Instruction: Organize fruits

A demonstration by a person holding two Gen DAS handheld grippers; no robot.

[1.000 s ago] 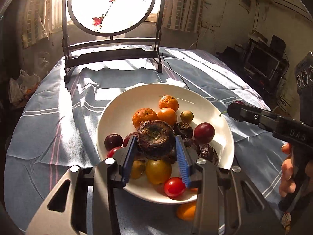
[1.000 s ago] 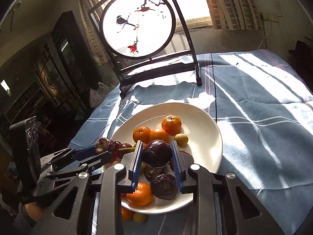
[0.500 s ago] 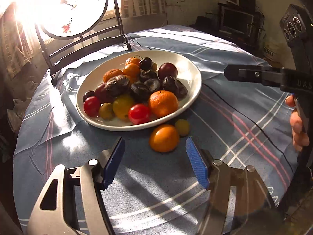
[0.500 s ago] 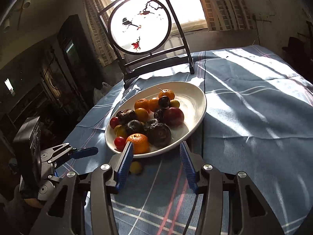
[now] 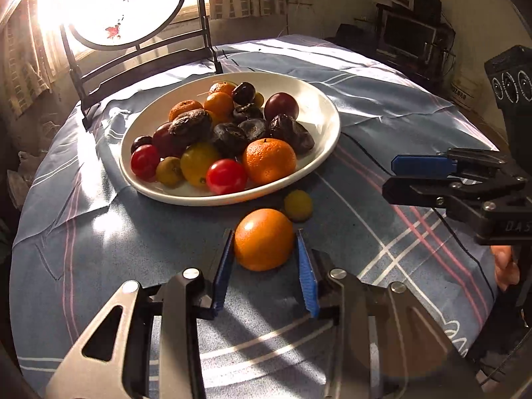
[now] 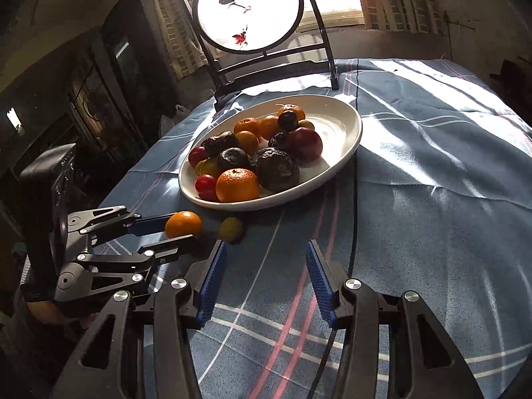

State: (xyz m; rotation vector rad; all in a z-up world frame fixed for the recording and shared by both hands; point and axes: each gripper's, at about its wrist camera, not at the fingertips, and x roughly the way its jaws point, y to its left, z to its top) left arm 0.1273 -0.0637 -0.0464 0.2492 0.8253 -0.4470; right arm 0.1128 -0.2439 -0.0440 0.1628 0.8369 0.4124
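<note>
Nearest, 1 orange (image 5: 264, 239) on the table (image 5: 99, 266) is clasped by the left hand-held gripper (image 5: 264, 249), its jaws just closed, while the right hand-held gripper (image 6: 264, 279) is held released and empty. Just beyond, 1 yellow fruit (image 5: 298, 205) is left loose, so 2 remain outside. Farther, the plate (image 5: 319, 106) is filled with some 18 fruits, suggesting the task is nearly done.

Plate (image 5: 327, 123) w/ fruit behind 2 loose fruits (image 5: 264, 239) on cloth (image 5: 99, 249).

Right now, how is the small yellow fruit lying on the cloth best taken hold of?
Grip the small yellow fruit across its middle, left and right sides, coming from the near side, slanting down. It is round, the plate rim stands behind it, and a gap parts it from the orange.
</note>
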